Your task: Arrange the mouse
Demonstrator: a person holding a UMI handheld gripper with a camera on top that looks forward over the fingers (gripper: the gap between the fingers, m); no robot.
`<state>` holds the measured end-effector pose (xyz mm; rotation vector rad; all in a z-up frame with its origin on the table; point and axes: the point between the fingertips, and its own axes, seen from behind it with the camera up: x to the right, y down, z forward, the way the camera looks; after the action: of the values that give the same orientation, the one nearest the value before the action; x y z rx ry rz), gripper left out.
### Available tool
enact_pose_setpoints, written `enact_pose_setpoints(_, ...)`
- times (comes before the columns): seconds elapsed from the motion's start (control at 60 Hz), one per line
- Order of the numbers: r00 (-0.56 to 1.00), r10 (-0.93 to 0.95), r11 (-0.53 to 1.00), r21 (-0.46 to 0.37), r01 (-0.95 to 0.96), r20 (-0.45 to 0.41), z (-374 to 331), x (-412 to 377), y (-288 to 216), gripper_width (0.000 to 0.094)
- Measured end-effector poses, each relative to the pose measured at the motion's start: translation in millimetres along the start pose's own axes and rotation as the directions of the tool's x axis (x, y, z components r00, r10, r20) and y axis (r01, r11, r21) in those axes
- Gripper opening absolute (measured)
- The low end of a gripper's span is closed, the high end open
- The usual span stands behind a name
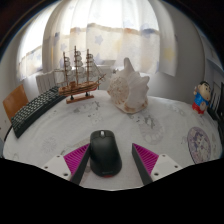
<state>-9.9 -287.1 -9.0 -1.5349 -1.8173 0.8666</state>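
A black computer mouse (103,151) lies on the white marble-patterned table (150,125), between my two fingers. My gripper (111,163) is open. The left pink pad (76,158) lies close against the mouse's left side. The right pink pad (147,160) stands apart from the mouse with a clear gap. The mouse rests on the table by its own weight. A black keyboard (33,109) lies at the far left of the table, beyond the left finger.
A model sailing ship (77,75) stands at the back left, a large white conch shell (128,88) behind the mouse. A small figurine (203,97) and a round patterned disc (200,143) are at the right. A curtained window lies beyond.
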Motion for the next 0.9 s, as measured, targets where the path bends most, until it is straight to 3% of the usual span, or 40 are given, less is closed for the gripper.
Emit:
enact_pose_setpoints(0.133,1.000,0.012,1.000,-0.007,-0.012,0.004,7.9,3.2,-4.4,0.0846)
enact_pose_setpoints(0.167,1.000,0.016,1.000,-0.009,-0.016,0.016,9.2,0.4,-4.5,0.0790)
enact_pose_setpoints(0.233,0.998,0.018,1.000,-0.012,-0.018,0.055,10.2,-9.5,-5.1,0.0523)
enact_pose_setpoints(0.317,0.999,-0.021,1.000,-0.006,0.021,0.041,10.8,-8.1,-7.4,0.0465)
enact_pose_setpoints(0.433,0.997,-0.015,1.000,-0.013,0.015,0.071,4.5,-9.2,-19.0,0.0440)
enact_pose_setpoints(0.65,0.994,0.060,0.994,0.085,-0.068,0.094,-74.5,58.8,-107.8,0.0439)
enact_pose_setpoints(0.75,0.995,0.072,0.992,0.097,-0.078,0.065,-95.2,124.2,-122.6,0.0438)
enact_pose_setpoints(0.9,0.997,0.021,0.994,0.110,-0.013,-0.078,-93.5,256.0,-108.7,0.0439)
